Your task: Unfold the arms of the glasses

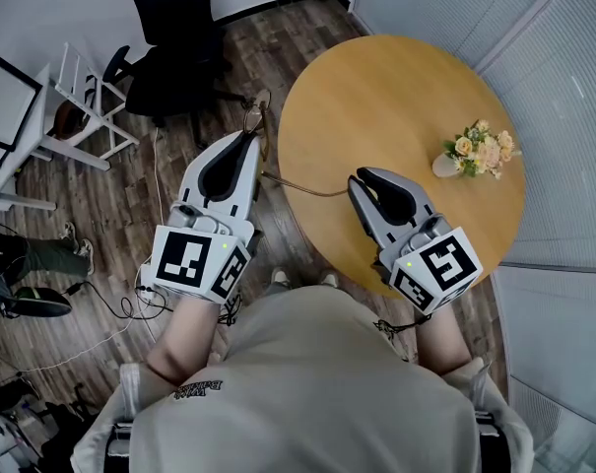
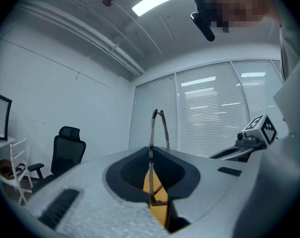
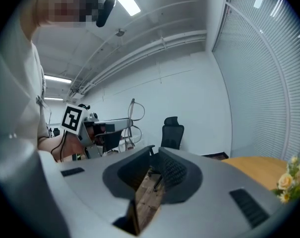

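Thin metal-framed glasses (image 1: 259,118) are held in the air just off the left edge of the round table. My left gripper (image 1: 248,138) is shut on the frame, and in the left gripper view the glasses (image 2: 157,128) stick up out of its closed jaws (image 2: 150,151). One arm of the glasses (image 1: 302,185) swings out to the right, over the table edge, and ends at the tip of my right gripper (image 1: 356,179). The right gripper (image 3: 154,155) is shut on that arm's end, seen there as a thin dark sliver. It also sees the glasses (image 3: 135,114) in the left gripper.
A round wooden table (image 1: 396,97) carries a small vase of flowers (image 1: 478,152) at its right side. On the wood floor stand a black office chair (image 1: 169,28) and a white rack (image 1: 81,106); cables (image 1: 110,308) lie at the left. Blinds cover the windows at the right.
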`<move>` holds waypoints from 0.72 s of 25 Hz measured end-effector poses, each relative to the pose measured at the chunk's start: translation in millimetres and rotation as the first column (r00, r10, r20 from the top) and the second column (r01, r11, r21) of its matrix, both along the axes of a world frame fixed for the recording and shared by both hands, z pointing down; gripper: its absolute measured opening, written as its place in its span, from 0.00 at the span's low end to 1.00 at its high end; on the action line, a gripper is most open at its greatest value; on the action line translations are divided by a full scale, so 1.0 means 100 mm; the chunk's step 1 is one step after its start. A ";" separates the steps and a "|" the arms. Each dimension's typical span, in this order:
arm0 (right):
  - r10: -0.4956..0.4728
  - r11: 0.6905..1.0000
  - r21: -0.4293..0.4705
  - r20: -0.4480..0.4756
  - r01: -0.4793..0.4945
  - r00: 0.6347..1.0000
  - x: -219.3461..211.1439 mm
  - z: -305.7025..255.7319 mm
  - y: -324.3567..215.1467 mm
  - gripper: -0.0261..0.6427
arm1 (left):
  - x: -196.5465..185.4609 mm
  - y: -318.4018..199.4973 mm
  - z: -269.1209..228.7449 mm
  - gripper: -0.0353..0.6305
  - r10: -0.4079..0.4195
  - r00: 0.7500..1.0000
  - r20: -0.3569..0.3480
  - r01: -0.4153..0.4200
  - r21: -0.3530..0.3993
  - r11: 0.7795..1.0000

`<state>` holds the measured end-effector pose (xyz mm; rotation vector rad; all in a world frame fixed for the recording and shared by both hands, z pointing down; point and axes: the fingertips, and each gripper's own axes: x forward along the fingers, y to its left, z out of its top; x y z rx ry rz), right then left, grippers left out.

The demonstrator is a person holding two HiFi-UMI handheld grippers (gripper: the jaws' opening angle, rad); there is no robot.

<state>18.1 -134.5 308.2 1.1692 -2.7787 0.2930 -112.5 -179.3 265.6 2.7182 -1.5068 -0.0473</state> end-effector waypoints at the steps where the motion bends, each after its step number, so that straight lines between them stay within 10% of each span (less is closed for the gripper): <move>1: -0.005 1.000 0.019 0.002 0.005 1.000 0.02 -0.07 -0.01 0.10 | -0.01 -0.01 0.01 0.11 -0.003 1.000 0.000 0.003 -0.001 1.000; 10: -0.129 0.977 0.152 -0.125 0.147 0.984 -0.21 -0.54 -0.11 0.10 | 0.07 -0.03 0.03 0.11 0.011 0.999 0.042 -0.011 0.010 1.000; 18: -0.267 0.952 0.052 -0.329 0.300 0.906 -0.64 -0.31 -0.14 0.15 | 0.27 -0.03 0.05 0.11 0.056 0.996 0.073 -0.057 0.013 0.998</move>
